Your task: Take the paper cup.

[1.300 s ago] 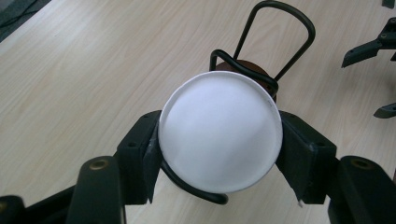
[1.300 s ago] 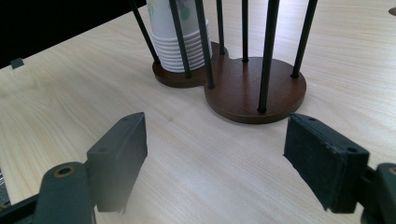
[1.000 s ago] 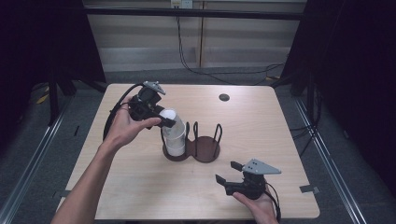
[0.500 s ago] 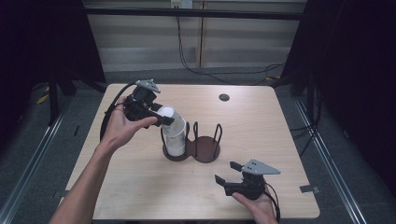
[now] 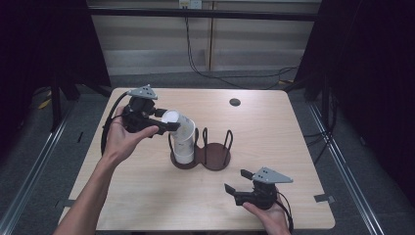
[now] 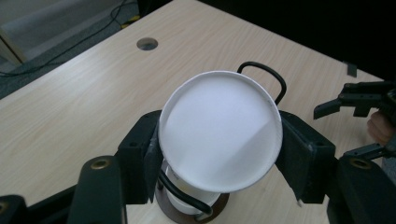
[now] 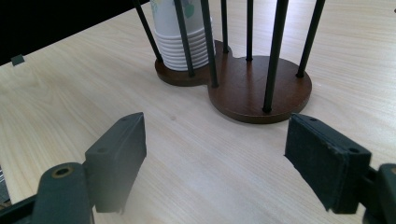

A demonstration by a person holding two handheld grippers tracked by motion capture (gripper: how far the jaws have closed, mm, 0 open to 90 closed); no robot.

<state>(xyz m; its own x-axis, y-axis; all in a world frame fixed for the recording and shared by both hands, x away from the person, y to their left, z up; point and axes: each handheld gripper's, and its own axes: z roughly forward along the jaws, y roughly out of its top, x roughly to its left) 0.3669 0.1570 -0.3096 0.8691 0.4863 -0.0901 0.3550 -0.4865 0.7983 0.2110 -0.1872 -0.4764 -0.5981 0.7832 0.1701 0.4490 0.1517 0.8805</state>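
Paper cup (image 6: 219, 133) tilts above stacked cups (image 5: 184, 149) in wooden holder (image 5: 215, 157).

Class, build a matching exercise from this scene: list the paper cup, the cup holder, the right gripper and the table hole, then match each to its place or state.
1. paper cup
2. cup holder
3. right gripper
4. table hole

A. jaws open, holding nothing
B. far part of the tabletop
C. clamped in the left gripper
D. dark round bases, upright wire loops

Pairs: 1-C, 2-D, 3-A, 4-B
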